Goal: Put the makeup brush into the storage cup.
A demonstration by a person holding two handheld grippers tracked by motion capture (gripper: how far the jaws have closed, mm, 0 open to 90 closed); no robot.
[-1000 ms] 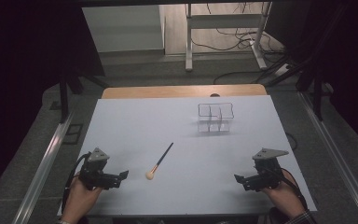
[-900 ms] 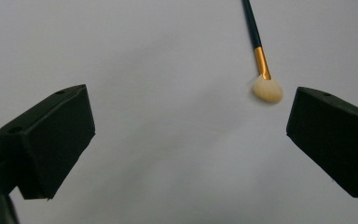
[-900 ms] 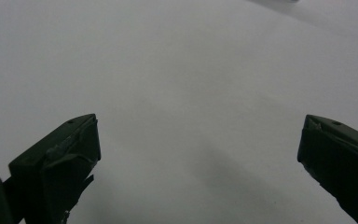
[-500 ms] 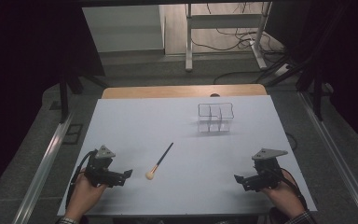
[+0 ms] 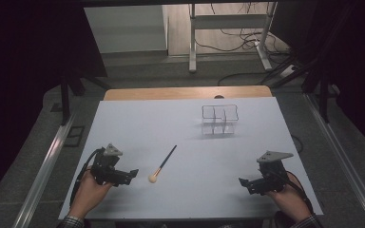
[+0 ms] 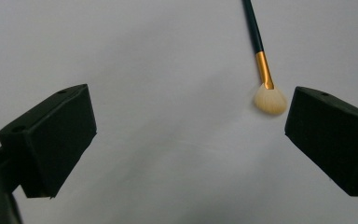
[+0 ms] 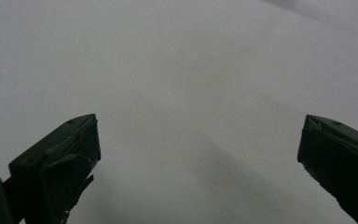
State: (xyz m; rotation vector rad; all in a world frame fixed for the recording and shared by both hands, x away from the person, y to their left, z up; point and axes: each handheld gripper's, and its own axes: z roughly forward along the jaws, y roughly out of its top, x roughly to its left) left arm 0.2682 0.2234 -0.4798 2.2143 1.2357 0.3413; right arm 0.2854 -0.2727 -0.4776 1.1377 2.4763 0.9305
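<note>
1. The left gripper sits low over the white table, held in the person's left hand near the table's near-left corner. Its jaws stand spread wide, with nothing between them.
2. The makeup brush lies flat on the table just ahead of that gripper's jaw tips, apart from them. Its pale, fluffy head is the end nearest the gripper; its dark handle runs away from the gripper, slanting toward the far right.
3. In the left gripper view the brush lies ahead and off to the side of the far jaw: the cream bristles are just beside that jaw's inner edge, not touching it, then comes a gold ferrule, then the dark handle leading off to the top edge.
4. The right gripper rests near the near-right corner of the table, in the person's right hand. Its jaws are also spread wide apart and hold nothing; its own view shows bare white tabletop ahead of them.
5. The brush is well apart from the right gripper, off toward the side its jaws point at.
6. A clear divided organizer stands upright farther back on the table, well beyond both grippers and beyond the brush's handle end.
</note>
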